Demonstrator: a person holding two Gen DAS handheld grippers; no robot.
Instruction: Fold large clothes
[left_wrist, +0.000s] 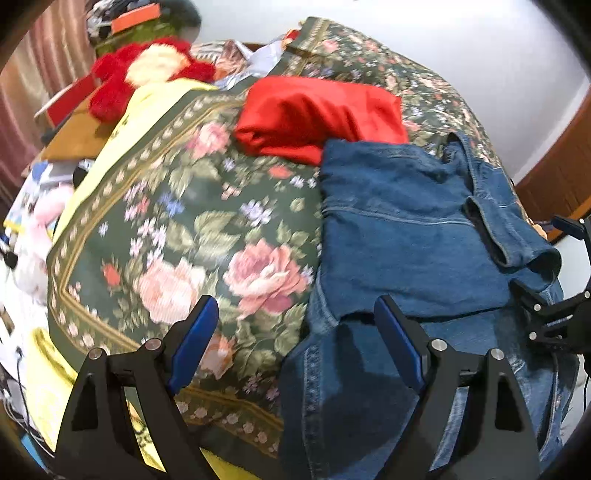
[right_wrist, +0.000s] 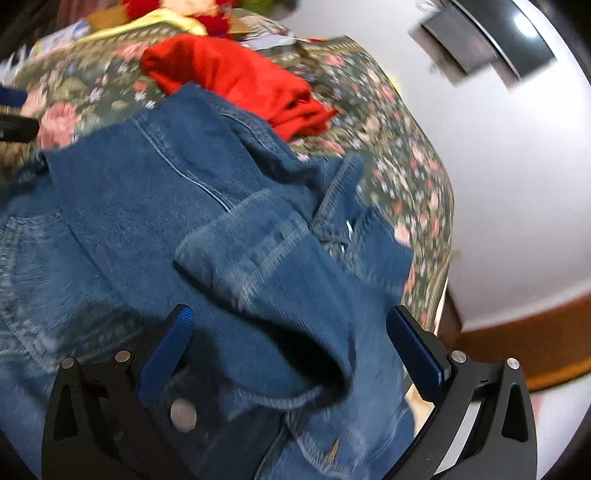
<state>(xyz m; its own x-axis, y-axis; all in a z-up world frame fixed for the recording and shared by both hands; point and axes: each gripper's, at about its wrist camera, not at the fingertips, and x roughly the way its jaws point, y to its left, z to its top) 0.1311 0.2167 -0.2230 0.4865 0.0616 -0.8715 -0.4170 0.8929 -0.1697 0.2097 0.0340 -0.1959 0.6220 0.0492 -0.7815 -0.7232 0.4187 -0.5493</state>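
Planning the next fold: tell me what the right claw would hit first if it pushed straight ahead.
Most likely the denim jacket. The right claw stands open just above its rumpled blue folds, which fill the space ahead of it. Depth is blurred, but nothing else seems to lie in front of the denim.

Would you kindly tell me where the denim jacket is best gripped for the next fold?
Probably the sleeve cuff lying loose on top of the denim jacket: its raised open edge gives the fingers something to close on. Come from the right, where the right gripper hangs open above it.
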